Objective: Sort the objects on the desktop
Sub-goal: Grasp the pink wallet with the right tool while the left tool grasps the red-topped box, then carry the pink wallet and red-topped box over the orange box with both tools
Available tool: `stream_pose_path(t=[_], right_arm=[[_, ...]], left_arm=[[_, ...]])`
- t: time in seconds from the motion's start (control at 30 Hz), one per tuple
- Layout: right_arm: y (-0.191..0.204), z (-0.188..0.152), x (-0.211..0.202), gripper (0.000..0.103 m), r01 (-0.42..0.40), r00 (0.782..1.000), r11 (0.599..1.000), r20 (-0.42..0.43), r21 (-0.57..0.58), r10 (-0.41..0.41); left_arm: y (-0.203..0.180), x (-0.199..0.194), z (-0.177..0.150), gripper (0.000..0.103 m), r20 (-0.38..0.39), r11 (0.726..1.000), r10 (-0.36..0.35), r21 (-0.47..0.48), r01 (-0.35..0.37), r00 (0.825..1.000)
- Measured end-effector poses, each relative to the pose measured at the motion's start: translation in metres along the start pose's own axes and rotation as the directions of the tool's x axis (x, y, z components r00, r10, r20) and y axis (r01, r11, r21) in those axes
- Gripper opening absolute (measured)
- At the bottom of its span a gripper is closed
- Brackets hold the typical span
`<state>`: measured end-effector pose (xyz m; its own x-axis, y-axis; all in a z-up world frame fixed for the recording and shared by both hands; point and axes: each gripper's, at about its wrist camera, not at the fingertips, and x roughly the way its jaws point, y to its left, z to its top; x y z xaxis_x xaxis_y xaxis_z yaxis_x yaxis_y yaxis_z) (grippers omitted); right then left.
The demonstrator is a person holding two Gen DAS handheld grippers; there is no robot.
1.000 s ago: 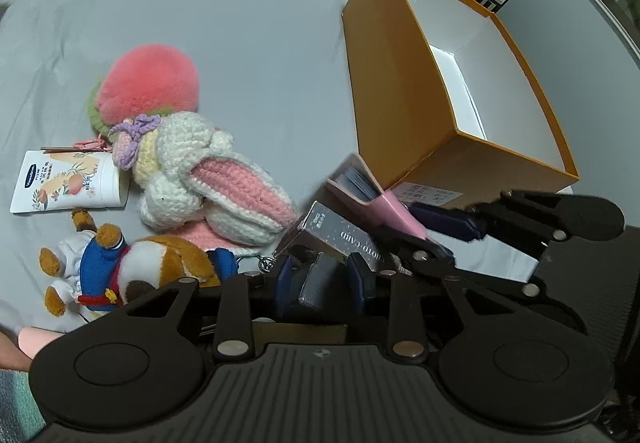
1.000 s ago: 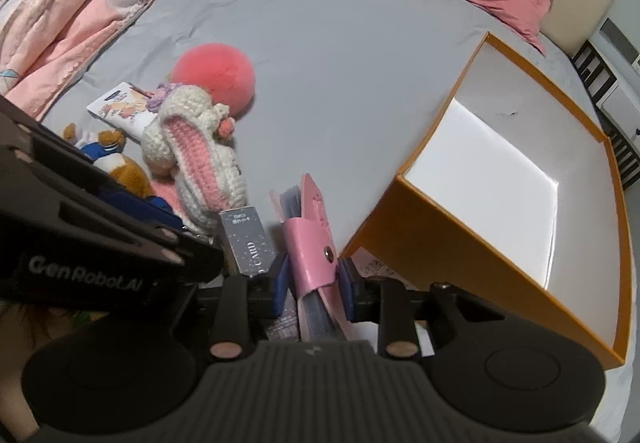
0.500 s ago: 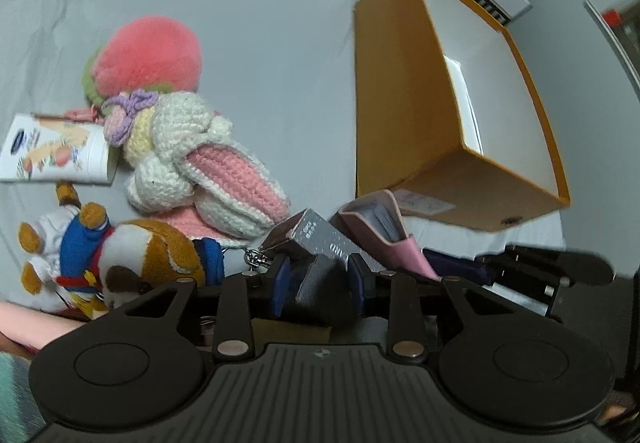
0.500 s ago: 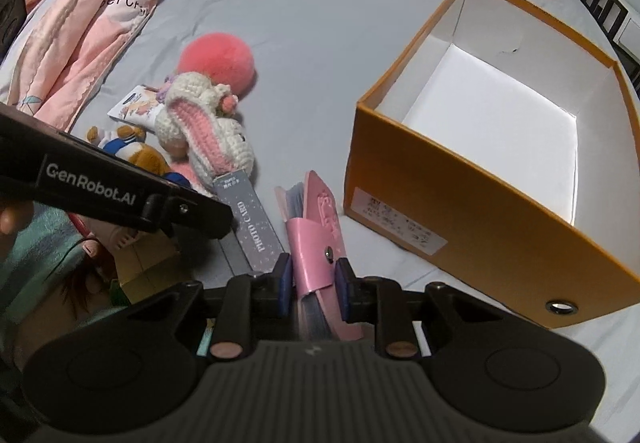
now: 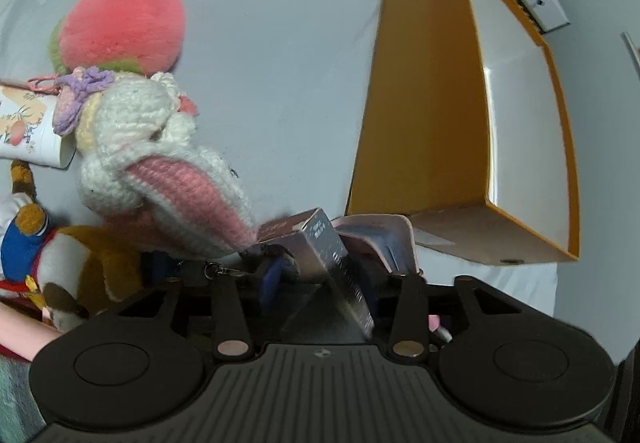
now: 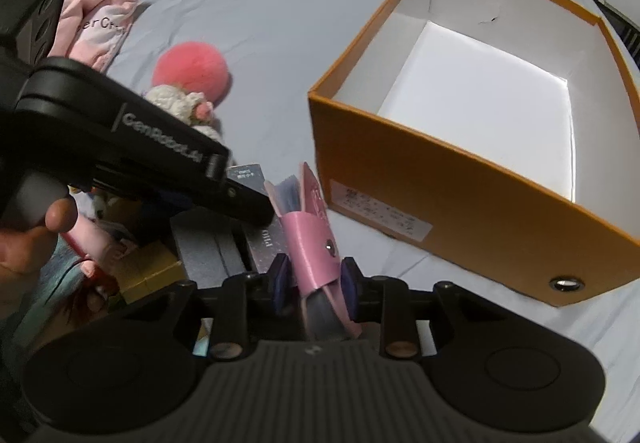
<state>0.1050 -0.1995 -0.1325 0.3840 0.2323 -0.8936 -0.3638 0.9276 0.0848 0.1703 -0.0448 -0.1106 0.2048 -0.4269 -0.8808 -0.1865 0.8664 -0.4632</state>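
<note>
Right hand-held gripper (image 6: pixel 314 289) is clamped on the pink leather snap-strap card wallet (image 6: pixel 310 239), held just off the grey bed sheet (image 6: pixel 260 15) near the front wall of the open orange cardboard box w/ white inside (image 6: pixel 460 199). Left hand-held gripper (image 5: pixel 320 283) is closed round the slim silver-grey printed carton (image 5: pixel 340 267), beside the crocheted white-and-pink bunny toy (image 5: pixel 160 171). Wallet looks light but floppy, cards fanning out the open top (could slide out if tipped), so the grip across the strap, low on the body, seems right. Carton looks stiff, light, prob. a bit slick; best pinched mid-length on the flat faces. Box appears empty so far.
</note>
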Motion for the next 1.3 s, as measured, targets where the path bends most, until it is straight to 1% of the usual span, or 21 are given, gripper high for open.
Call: stream_pose_path(t=[0.1,0.23,0.27,0.3,0.33,0.47,0.63,0.67,0.7,0.77,0.83,0.93,1.03,1.1,1.17,1.2,1.3], right_arm=[[-0.002,0.001,0.0,0.024,-0.064,0.998,0.998,0.002,0.014,0.064],[-0.013,-0.001,0.0,0.023,-0.182,0.983,0.979,0.01,0.087,0.182],[-0.017,-0.001,0.0,0.023,-0.21,0.978,0.972,0.012,0.106,0.21],[-0.018,-0.001,0.001,0.023,-0.221,0.975,0.968,0.01,0.118,0.221],[-0.018,0.0,0.002,0.023,-0.22,0.975,0.968,0.009,0.118,0.22],[-0.012,-0.001,0.001,0.023,-0.192,0.981,0.977,0.005,0.095,0.192],[-0.017,-0.004,0.002,0.025,-0.199,0.98,0.971,0.01,0.134,0.2],[-0.017,-0.005,0.001,0.025,-0.197,0.98,0.971,0.016,0.139,0.197],[-0.017,-0.006,0.0,0.025,-0.183,0.983,0.973,0.024,0.137,0.182],[-0.015,-0.007,-0.003,0.023,-0.156,0.987,0.98,0.044,0.123,0.152],[-0.012,-0.008,-0.011,0.022,-0.133,0.989,0.986,0.077,0.104,0.125],[-0.012,-0.009,-0.024,0.021,-0.134,0.985,0.986,0.124,0.099,0.121],[-0.008,-0.011,-0.038,0.021,-0.106,0.982,0.991,0.163,0.084,0.092],[-0.006,-0.013,-0.049,0.021,-0.105,0.978,0.992,0.191,0.075,0.089],[-0.004,-0.014,-0.063,0.02,-0.106,0.97,0.992,0.226,0.068,0.088],[-0.003,-0.014,-0.07,0.02,-0.106,0.965,0.992,0.246,0.063,0.087],[-0.002,-0.012,-0.094,0.02,-0.101,0.947,0.993,0.312,0.06,0.077]], left_arm=[[-0.001,0.001,0.002,0.052,-0.004,0.999,0.046,-0.023,-0.046,0.999],[0.01,0.003,0.001,0.052,0.0,0.995,0.059,-0.076,-0.059,0.998],[0.013,0.004,0.001,0.053,0.0,0.994,0.053,-0.093,-0.053,0.999],[0.015,0.006,0.001,0.053,-0.003,0.993,0.043,-0.111,-0.043,0.999],[0.015,0.008,0.001,0.053,-0.005,0.992,0.045,-0.118,-0.046,0.999],[0.006,0.015,-0.001,0.051,0.0,0.993,0.068,-0.097,-0.068,0.998],[0.002,0.013,-0.003,0.049,0.015,0.996,0.058,-0.072,-0.057,0.998],[0.0,0.012,-0.003,0.046,0.021,0.997,0.051,-0.058,-0.05,0.998],[-0.002,0.01,-0.003,0.04,0.027,0.998,0.037,-0.042,-0.036,0.999],[-0.01,0.003,-0.003,0.035,0.043,1.0,0.018,-0.001,-0.018,0.999],[-0.019,-0.004,-0.004,0.031,0.077,0.999,0.022,0.046,-0.026,0.997],[-0.027,-0.018,-0.006,0.027,0.122,0.997,-0.013,0.071,0.004,0.992],[-0.031,-0.039,-0.006,0.026,0.17,0.995,-0.036,0.096,0.02,0.985],[-0.035,-0.053,-0.009,0.026,0.209,0.992,-0.046,0.121,0.021,0.977],[-0.038,-0.066,-0.013,0.026,0.242,0.988,-0.052,0.154,0.015,0.969],[-0.033,-0.073,-0.017,0.026,0.259,0.985,-0.062,0.172,0.017,0.964],[-0.048,-0.092,-0.021,0.026,0.303,0.973,-0.089,0.232,0.017,0.949]])
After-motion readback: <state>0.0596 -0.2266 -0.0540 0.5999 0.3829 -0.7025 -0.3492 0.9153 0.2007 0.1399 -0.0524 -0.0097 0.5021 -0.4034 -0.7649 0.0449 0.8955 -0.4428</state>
